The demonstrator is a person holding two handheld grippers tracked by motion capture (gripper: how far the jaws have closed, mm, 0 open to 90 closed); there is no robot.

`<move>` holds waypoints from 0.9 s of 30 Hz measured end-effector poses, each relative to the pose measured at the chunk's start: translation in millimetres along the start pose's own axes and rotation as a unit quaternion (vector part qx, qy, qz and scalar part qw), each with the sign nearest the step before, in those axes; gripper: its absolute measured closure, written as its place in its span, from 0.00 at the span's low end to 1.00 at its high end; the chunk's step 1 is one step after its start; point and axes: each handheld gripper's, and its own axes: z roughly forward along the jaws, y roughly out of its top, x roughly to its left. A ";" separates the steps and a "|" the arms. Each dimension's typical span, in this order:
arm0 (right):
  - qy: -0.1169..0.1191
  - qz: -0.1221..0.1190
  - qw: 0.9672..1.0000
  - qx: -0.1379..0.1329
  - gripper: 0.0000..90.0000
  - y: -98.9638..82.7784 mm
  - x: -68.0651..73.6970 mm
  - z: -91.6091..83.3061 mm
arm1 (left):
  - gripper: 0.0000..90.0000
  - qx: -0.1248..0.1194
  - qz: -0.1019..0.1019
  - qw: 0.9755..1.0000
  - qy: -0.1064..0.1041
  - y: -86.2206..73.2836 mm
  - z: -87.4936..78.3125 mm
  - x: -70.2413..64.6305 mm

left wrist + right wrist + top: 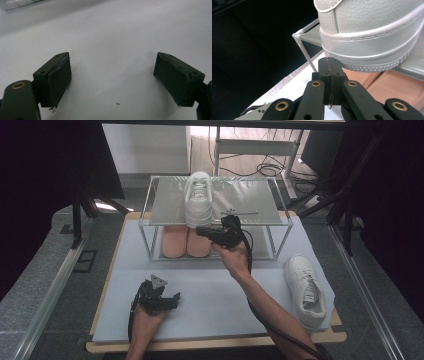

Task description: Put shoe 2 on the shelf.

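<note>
1. Here the right tongs (202,231) sit with their jaws pressed flat together, nothing between them, the tips right under the heel of the white shoe (198,199) on the upper shelf of the rack (280,217). Seen from the right gripper view, the closed tips (329,65) appear to touch the sole's rim or sit just below it; which one I cannot tell.
2. Closed jaws make a blunt prod, so the likely purpose is to nudge the shoe (372,32) further onto the shelf, since its heel overhangs the front edge.
3. The shoe stands upright, toe pointing away from the tongs, which suits pushing from the heel.
4. Below the right tongs, on the lower level, a pair of pink shoes (185,241) lies side by side, probably leaving the top shelf for the white pair.
5. The second white shoe (305,290) lies on the surface well to the right of the right tongs, near the front corner, apparently waiting its turn.
6. The left tongs (172,301) rest low over the white surface (112,37) with jaws spread wide and empty, well apart from both shoes; they seem parked out of the way.
</note>
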 end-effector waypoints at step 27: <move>-0.027 -0.061 0.997 0.041 0.88 -11.8 3.7 -20.5 | 0.17 0.000 0.000 1.000 0.000 0.0 0.0 0.0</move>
